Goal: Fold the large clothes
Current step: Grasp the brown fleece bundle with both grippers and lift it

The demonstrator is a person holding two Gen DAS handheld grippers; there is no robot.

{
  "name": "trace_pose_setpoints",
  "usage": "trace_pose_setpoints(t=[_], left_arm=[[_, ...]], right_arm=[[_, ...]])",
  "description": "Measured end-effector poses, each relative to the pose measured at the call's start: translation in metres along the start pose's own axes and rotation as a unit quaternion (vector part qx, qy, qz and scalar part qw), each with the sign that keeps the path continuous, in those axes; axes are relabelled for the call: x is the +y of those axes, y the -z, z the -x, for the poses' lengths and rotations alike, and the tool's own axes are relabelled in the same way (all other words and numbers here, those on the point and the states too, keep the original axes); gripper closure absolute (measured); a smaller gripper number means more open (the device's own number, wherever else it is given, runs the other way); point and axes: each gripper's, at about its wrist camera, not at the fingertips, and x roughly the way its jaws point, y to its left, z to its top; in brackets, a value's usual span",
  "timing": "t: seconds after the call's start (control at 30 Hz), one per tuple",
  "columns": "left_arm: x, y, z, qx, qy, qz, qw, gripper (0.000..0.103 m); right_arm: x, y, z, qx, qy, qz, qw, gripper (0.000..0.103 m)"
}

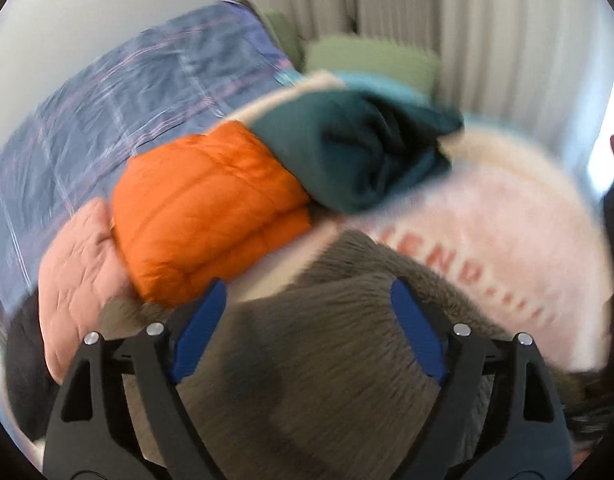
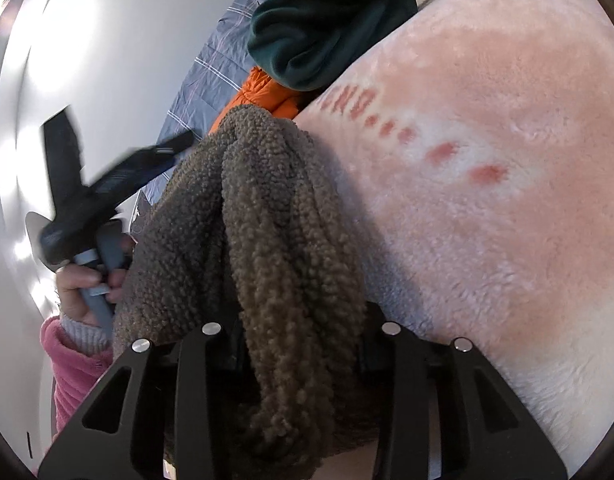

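Hiding the right hand-held gripper (image 2: 303,344) fingertips, a bunched brown fleece garment (image 2: 267,248) fills its jaws, so it pinches that cloth over the pink blanket (image 2: 487,200). Blurred, the left hand-held gripper (image 1: 307,320) stands spread above the fleece, orange jacket (image 1: 211,208) ahead-left.

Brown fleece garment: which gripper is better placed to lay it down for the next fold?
Right, probably. The right gripper is shut on the bunched brown fleece garment; the left gripper is open over it.
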Motion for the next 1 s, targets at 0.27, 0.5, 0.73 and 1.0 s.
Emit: trace_pose_setpoints(t=[0.27,0.5,0.73,1.0], left_arm=[[0.113,0.071,0.035,-0.003,0.035,0.137,0.9899,0.010],[0.161,0.125,-0.007,0.043,0.180,0.286,0.9400,0.002],[0.159,0.116,-0.046,0.032,0.225,0.313,0.9221,0.002],[0.167,0.112,-0.069,0.014,0.255,0.316,0.9137,0.002]], right_arm=[[-0.002,0.004,0.002,-0.006,-0.004,0.003,1.000,0.063],[-0.003,0.005,0.003,-0.008,0.000,-0.001,1.000,0.060],[-0.004,0.007,0.000,-0.011,0.005,-0.006,1.000,0.058],[-0.004,0.007,0.000,-0.010,0.008,-0.009,1.000,0.057]])
